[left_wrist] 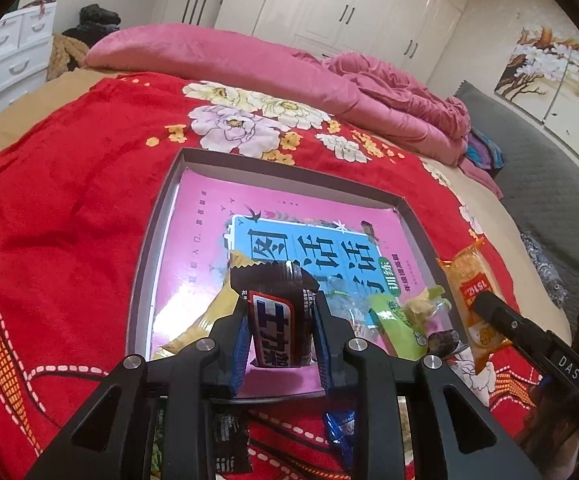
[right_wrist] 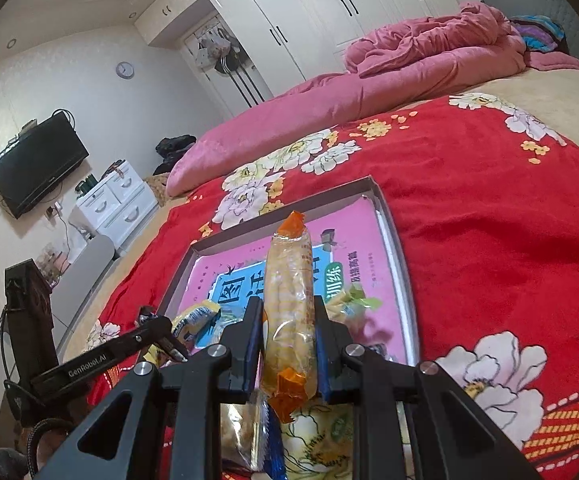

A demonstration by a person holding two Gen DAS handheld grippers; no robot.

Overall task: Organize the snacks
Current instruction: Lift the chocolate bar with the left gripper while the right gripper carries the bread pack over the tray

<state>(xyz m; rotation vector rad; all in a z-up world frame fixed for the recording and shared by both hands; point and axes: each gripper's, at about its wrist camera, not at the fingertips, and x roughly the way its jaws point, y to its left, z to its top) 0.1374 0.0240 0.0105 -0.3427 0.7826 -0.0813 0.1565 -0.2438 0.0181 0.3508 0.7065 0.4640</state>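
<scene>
My left gripper [left_wrist: 281, 324] is shut on a dark chocolate bar [left_wrist: 279, 312] and holds it over the near end of a shallow grey box [left_wrist: 285, 168] lined with a pink book. A yellow packet [left_wrist: 205, 320], a green packet [left_wrist: 399, 328] and a small dark candy [left_wrist: 443, 340] lie in the box. My right gripper [right_wrist: 287, 320] is shut on a long orange biscuit pack [right_wrist: 289, 312] above the box's [right_wrist: 393, 228] near edge. The same pack [left_wrist: 471, 300] and right gripper show at the right of the left wrist view.
The box rests on a red floral blanket [left_wrist: 69, 184] on a bed. Loose snacks lie on the blanket below the grippers: a black wrapper [left_wrist: 229, 440], a blue wrapper [left_wrist: 341, 428], a biscuit packet [right_wrist: 245, 436]. A pink quilt [left_wrist: 249, 68] lies beyond.
</scene>
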